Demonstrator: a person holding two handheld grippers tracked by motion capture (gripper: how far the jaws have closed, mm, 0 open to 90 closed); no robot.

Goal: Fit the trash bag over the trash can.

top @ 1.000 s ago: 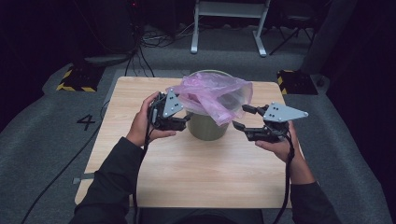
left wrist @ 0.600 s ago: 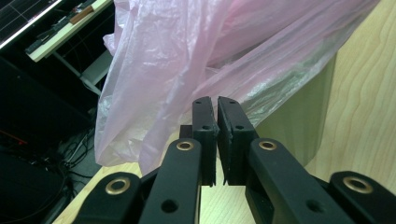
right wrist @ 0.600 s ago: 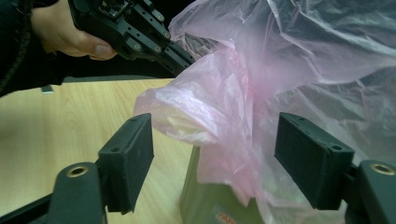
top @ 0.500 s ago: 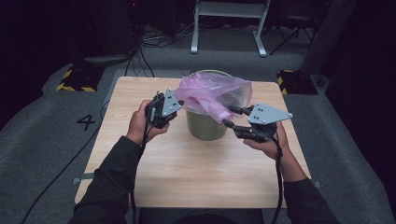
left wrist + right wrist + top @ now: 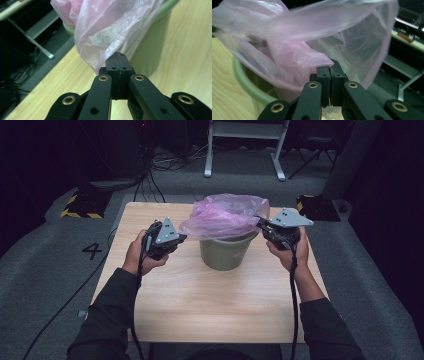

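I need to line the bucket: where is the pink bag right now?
In the high view the pink bag sits over the green bucket at the table's middle, pinched between the left claw and right claw.

The pink bag (image 5: 225, 217) hides the green bucket's (image 5: 225, 255) inside.

From my seat the high view is dim: light falls from above on the wooden table (image 5: 200, 305) while the floor and background sink into black. The bucket (image 5: 225, 254) casts a soft shadow. In both gripper views the near black jaws look soft, the pink bag (image 5: 312, 37) hazy, and edges bend slightly.
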